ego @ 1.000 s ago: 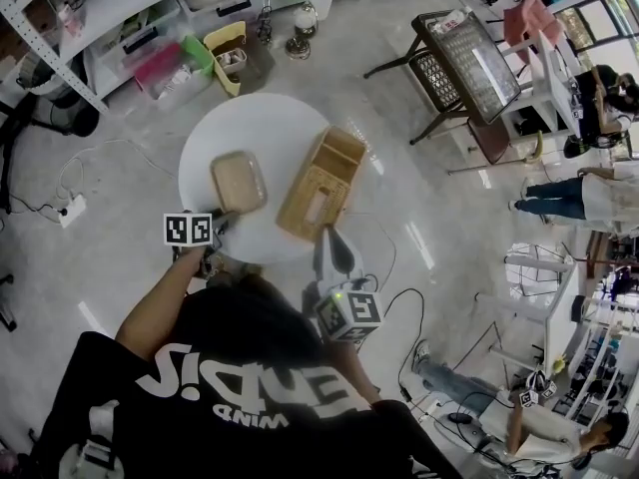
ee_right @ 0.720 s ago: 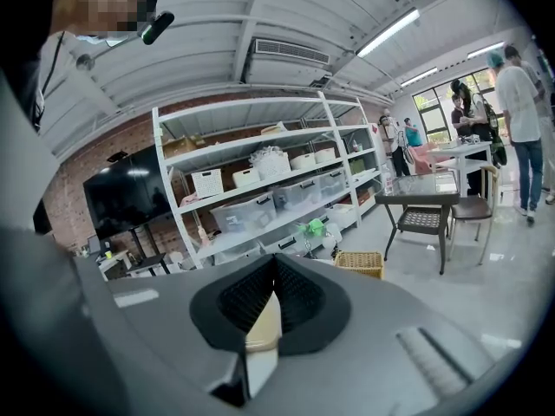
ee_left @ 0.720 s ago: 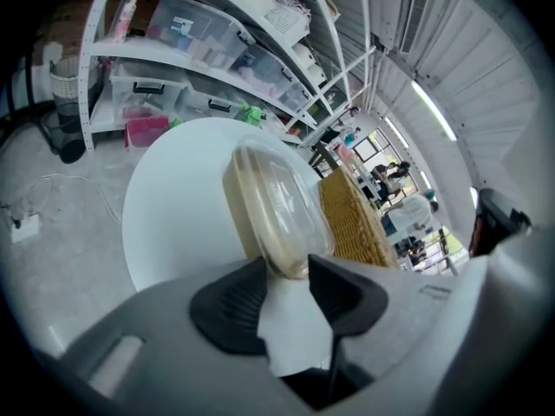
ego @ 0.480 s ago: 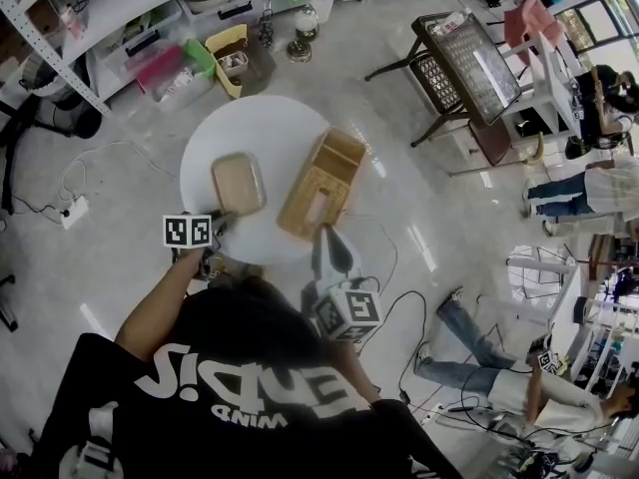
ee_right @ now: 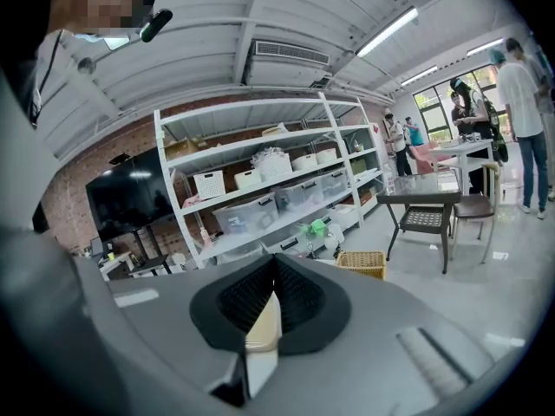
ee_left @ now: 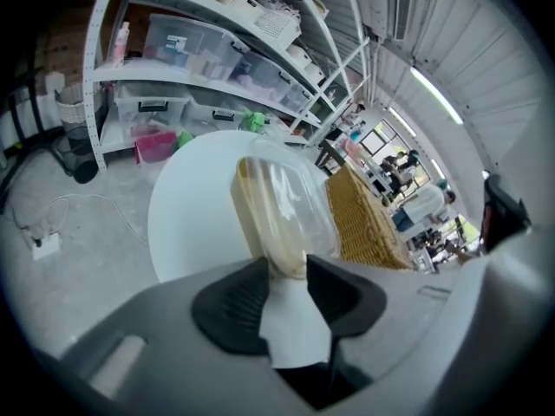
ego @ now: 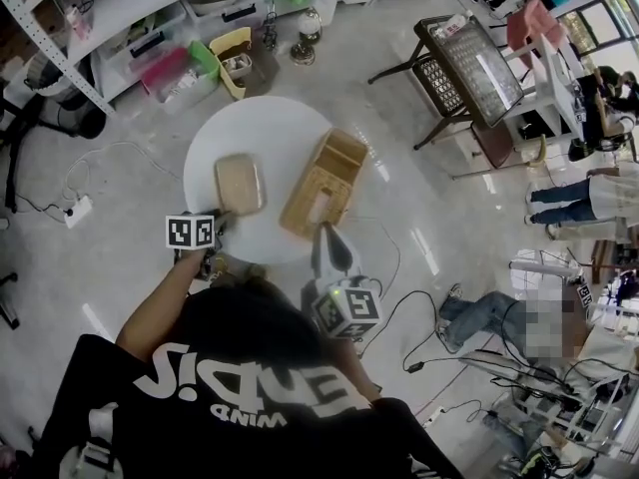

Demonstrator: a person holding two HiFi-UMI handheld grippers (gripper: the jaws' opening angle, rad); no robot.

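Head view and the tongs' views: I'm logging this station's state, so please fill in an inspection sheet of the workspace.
Surface: round white table, holding two things.
Job's things: clear-lidded tray beside wicker basket, apart.
Clutter: bins on the floor by the shelving.
Grippers: left tongs shut on the tray's rim; right tongs shut, nothing between them.
Cables: white lead and black lead on the floor.
Surroundings: side table, people at right.

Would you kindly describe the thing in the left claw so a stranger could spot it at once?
On the round white table, two things lie side by side. The shallow tan container is the left one, its near rim pinched in the left claw. Unlike the open woven basket beside it, it is smooth, round-cornered and covered by a clear lid.
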